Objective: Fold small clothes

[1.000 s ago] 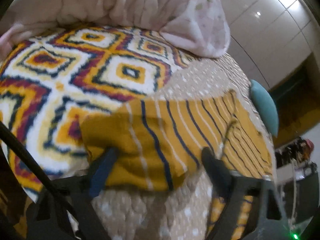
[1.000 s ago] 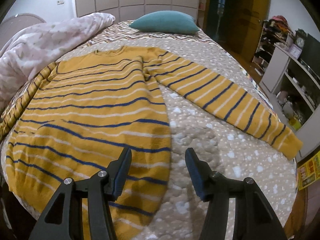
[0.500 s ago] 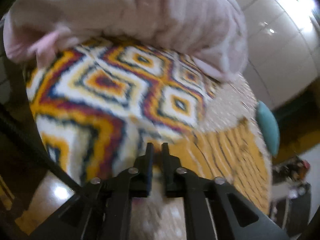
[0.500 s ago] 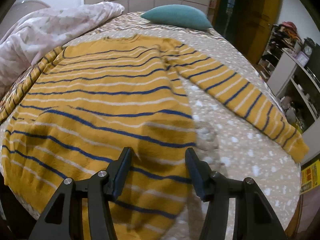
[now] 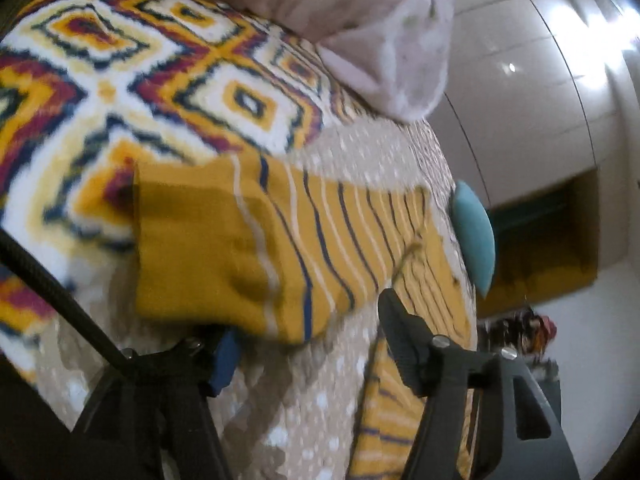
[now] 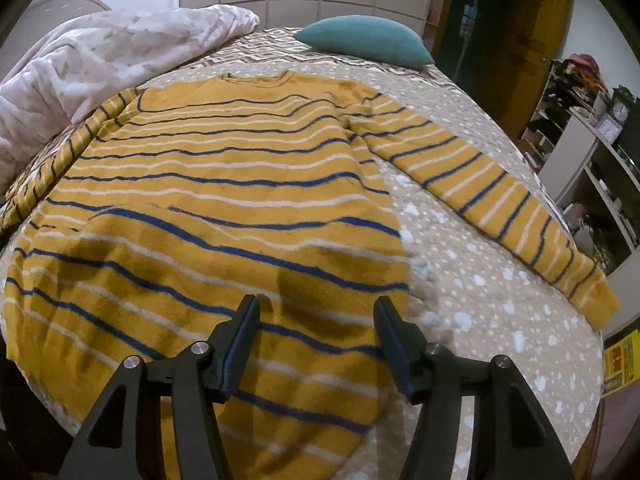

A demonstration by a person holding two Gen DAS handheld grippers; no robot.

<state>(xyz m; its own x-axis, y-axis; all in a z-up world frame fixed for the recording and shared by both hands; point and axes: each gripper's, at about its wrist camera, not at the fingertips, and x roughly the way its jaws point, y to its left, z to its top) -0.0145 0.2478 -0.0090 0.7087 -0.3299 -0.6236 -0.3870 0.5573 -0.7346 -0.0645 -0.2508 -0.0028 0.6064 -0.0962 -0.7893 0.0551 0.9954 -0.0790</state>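
Two tools, one sweater — a mustard one with blue and white stripes [image 6: 224,208], lying flat and front-up on the bed [image 6: 480,304], neck toward the teal pillow [image 6: 364,40], hem toward the near edge. Body runs lengthwise away from the right tool [image 6: 316,340]; both sleeves spread out to the sides, not yet folded in.

Left tool [image 5: 308,340]: jaws have just been opening, now about half apart, with the left sleeve's cuff [image 5: 192,248] right in front of them. The cuff's near edge overlaps the blue pad on one side, the other finger stands clear of the cloth, so nothing is pinched — cuff lies loose on the patterned blanket [image 5: 120,80]. Sleeve's long axis runs from that cuff up and away toward the shoulder, so the likely fold goes inward across the body.

Right tool: jaws parted a fair way, empty, hovering over the hem near the sweater's right side edge. Right sleeve [image 6: 500,200] lies well off to its right, cuff out by the bed edge.

Judgement: left hand is much nearer its sleeve than right is to the other one, so left sleeve probably goes first. Pink quilt [image 6: 100,52] sits close beside that shoulder — may crowd it.
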